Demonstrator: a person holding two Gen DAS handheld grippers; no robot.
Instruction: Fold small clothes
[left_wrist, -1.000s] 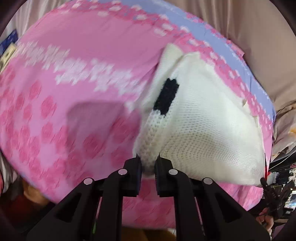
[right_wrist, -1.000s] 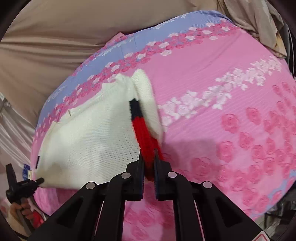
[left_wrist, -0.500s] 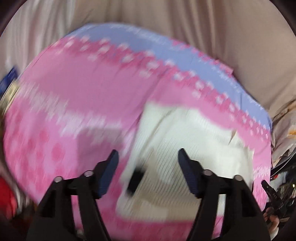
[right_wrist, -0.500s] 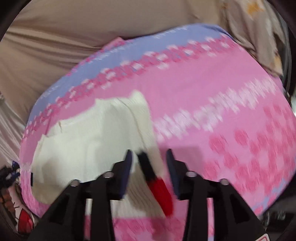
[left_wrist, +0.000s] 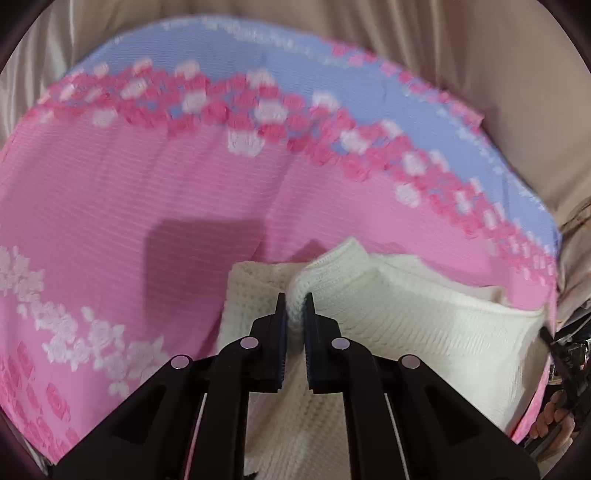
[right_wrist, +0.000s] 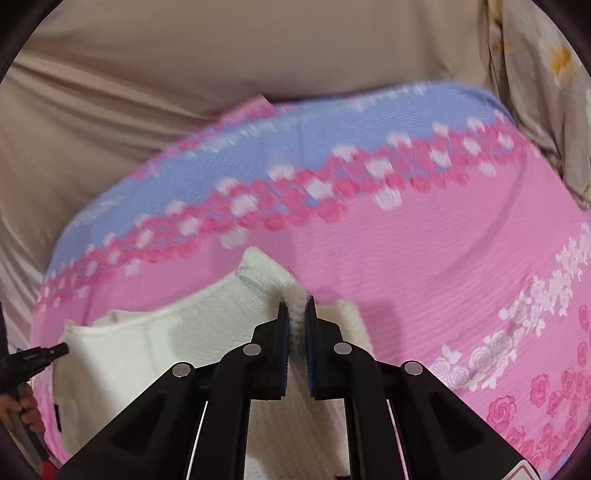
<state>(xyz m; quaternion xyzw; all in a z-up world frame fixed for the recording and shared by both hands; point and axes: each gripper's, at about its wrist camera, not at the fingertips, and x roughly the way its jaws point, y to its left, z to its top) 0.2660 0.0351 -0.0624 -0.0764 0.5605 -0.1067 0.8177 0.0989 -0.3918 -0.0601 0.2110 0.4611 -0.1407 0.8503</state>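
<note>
A small white knitted garment (left_wrist: 406, 317) lies on a pink flowered sheet (left_wrist: 147, 192). My left gripper (left_wrist: 294, 306) is shut on a raised fold of the garment's edge, its left end. In the right wrist view the same white garment (right_wrist: 155, 347) spreads to the left, and my right gripper (right_wrist: 296, 310) is shut on a pinched ridge of its knitted edge. Both pinched edges are lifted a little off the sheet. The garment's red and black trim is hidden.
The sheet has a lilac band (left_wrist: 295, 62) along its far side and white roses (right_wrist: 535, 310) nearer me. Beige cloth (right_wrist: 184, 74) surrounds the sheet. The other hand-held gripper's tip (right_wrist: 37, 356) shows at the left edge of the right wrist view.
Both grippers let go of the sleeve ends, opened, moved onto the garment's body and shut again on its white edge. The red and black cuffs are out of sight.
</note>
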